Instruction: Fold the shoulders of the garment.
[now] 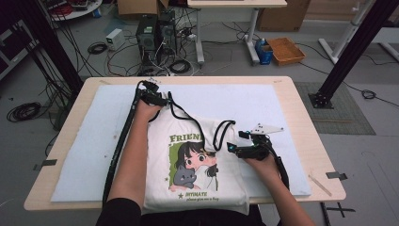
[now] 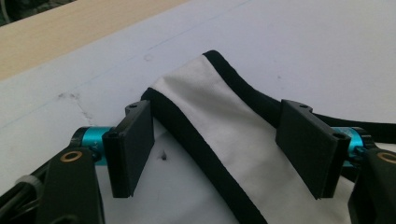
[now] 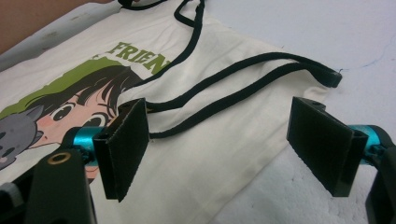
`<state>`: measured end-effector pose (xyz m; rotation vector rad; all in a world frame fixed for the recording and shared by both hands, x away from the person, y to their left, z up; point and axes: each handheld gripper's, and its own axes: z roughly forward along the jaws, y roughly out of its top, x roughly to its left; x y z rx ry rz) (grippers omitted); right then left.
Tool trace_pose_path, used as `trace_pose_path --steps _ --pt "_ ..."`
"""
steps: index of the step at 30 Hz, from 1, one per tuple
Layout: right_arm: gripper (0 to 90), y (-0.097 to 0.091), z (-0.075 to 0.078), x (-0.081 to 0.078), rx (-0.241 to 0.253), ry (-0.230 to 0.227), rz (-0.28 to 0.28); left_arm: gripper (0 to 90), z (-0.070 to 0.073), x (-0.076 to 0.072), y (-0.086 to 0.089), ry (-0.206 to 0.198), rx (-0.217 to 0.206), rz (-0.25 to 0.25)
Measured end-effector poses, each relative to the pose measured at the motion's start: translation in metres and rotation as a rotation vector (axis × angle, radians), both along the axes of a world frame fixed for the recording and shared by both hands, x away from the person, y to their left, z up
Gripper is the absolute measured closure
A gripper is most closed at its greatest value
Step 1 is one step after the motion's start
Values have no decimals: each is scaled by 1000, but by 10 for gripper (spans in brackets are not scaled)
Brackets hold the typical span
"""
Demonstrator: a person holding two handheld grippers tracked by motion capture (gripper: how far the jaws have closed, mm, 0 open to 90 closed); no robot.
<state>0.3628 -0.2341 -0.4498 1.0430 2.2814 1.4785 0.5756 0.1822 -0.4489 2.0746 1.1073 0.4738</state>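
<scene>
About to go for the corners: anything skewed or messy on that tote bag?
The tote bag lies slightly askew on the white pad, overhanging the table's near edge. Its black straps sprawl loosely across the print. The top left corner sits between the left gripper's open jaws, ungripped.

The cream cotton tote bag with black straps, lying flat on the white foam mat, carries the readable print. Above its cartoon picture of a dark-haired girl holding a grey cat, green capitals read "FRIEN" before a black strap crosses the rest of the word; the right gripper view shows the same letters. Under the picture, beside a small green star, stands "INTIMATE", and below it a line of smaller script too fine to make out.
</scene>
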Motion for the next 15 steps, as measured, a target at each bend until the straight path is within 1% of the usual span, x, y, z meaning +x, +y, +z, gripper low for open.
trace_pose_path --steps 1,2,3,4,6,7,9,10,11,12,13,14,15 --pt "214 0 0 0 0 2 0 364 1 -1 0 -3 2 -3" --pt "214 0 0 0 -1 -1 4 469 2 -2 -2 -5 -2 -13" --pt "214 0 0 0 -4 1 4 539 3 -2 -3 -5 5 -23" --pt "214 1 0 0 -5 3 4 581 3 -3 -5 -8 10 -28" --pt "214 1 0 0 -10 2 6 721 5 -5 -9 -3 17 -48" --pt "214 1 0 0 -12 -1 8 762 5 -7 -12 -8 29 -52" --pt "214 2 0 0 -15 0 8 817 5 -10 -15 -24 44 -58" --pt "214 2 0 0 -17 2 9 825 6 -11 -15 -28 40 -60" --pt "214 2 0 0 -17 6 9 830 7 -13 -13 -26 16 -64" --pt "215 2 0 0 -15 8 9 832 8 -14 -12 -27 6 -67" --pt "215 2 0 0 -15 8 9 834 8 -14 -12 -27 6 -67" --pt "214 2 0 1 -14 8 9 834 11 -19 -8 -46 -25 -76" --pt "214 1 0 1 -10 7 11 835 14 -22 -6 -51 -38 -82"
